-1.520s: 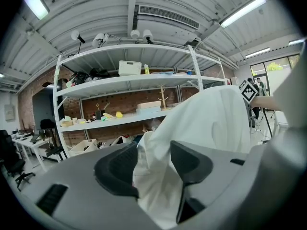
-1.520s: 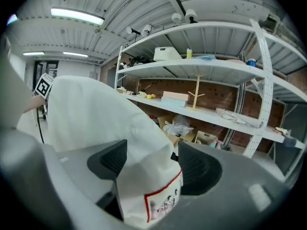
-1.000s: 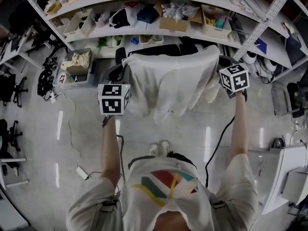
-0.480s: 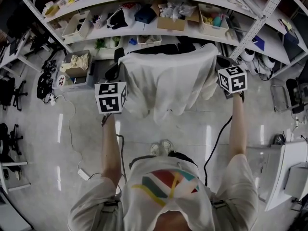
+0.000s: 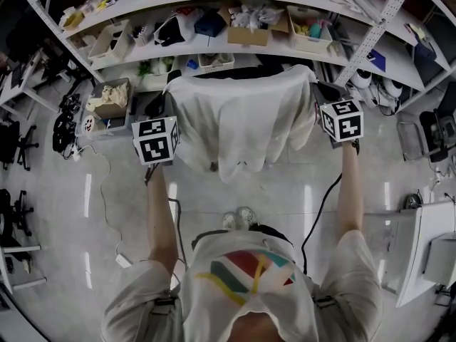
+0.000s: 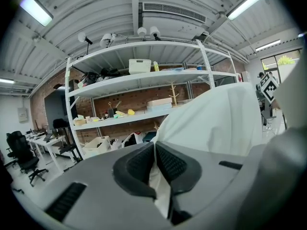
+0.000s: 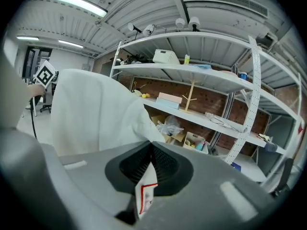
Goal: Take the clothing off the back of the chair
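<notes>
One white garment (image 5: 242, 120) hangs over one chair (image 5: 239, 71). Of my two claws, left gripper (image 6: 154, 151) and right gripper (image 7: 149, 161) are each clamped on its cloth.

Place: workshop or lab storeroom | Evidence: white perforated-metal shelving rack (image 6: 158, 76) loaded with white plastic bins (image 5: 110, 41) and brown cardboard boxes (image 5: 247, 34); red brick wall (image 7: 213, 103); ribbed metal ceiling (image 6: 96, 20) with tube lights (image 6: 36, 9); black wheeled office chairs (image 6: 21, 150); glossy pale floor (image 5: 285, 198).

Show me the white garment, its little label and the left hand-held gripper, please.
white garment (image 5: 242, 120), head view, middle of the hanging cloth.
label (image 7: 145, 198), right gripper view, its red-edged face below the jaws.
left hand-held gripper (image 6: 155, 157), left gripper view, where it pinches the cloth.
</notes>
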The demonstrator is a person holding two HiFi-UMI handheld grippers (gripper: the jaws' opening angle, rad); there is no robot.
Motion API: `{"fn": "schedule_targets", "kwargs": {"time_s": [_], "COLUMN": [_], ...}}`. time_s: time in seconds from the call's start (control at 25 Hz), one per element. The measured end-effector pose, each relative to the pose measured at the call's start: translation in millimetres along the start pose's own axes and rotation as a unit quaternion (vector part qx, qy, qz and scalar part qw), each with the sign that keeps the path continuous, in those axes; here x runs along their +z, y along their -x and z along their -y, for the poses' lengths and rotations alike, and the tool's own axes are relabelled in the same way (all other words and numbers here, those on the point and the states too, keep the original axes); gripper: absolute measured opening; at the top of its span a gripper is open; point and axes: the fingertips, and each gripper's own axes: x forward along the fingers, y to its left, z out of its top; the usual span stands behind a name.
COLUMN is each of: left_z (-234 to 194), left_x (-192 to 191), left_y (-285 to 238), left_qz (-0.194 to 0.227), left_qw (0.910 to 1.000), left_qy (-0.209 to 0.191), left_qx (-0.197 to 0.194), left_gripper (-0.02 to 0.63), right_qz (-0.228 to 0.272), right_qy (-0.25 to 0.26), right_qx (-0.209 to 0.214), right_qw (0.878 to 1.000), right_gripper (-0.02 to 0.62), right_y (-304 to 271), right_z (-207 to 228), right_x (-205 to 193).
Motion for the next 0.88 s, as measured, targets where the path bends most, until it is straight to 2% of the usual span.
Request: {"fn": "schedule_targets", "kwargs": {"time_s": [0.2,0.4,0.48,0.64,0.72,0.88], "left_z": [-12.5,-22.2,-25.4,-33.0,-35.8,-39.7], "left_x": [1.4,-1.6,-1.7,-2.4,-3.2,-3.1], "left_y": [-2.9,-3.8,-5.6,-8.6,-10.8,-13.5], "left_qz": [-0.002,-0.004,-0.006,-0.009,-0.011,-0.012], "left_qw": [0.9998,0.9997,0.9996,0.9995,0.9995,0.9994], "left_qy": [-0.006,-0.008,-0.01,-0.01,-0.009,-0.006], "left_qx": [0.017,0.023,0.024,0.029,0.03,0.032], "left_gripper": [0.018,0.018,0.018,0.018,0.018,0.018], "right_qz": [-0.005,0.001,-0.001,-0.007,-0.006,-0.011], "right_qy": [0.026,0.066,0.072,0.097,0.091,0.071], "right_qx": [-0.023,-0.009,0.018,0.039,0.041,0.024], "right_qw": [0.999,0.998,0.997,0.994,0.995,0.997], "right_gripper": [0.006,0.011,0.148,0.153,0.155,0.238], "right_y": [6.9,5.2,0.6,-12.3,-18.9,-22.5], "right_z": [-9.3,-31.1,-42.3,-55.2,-56.1,-47.2], "right_x": [3.6,6.0,9.0,19.1,22.8,27.0]}}
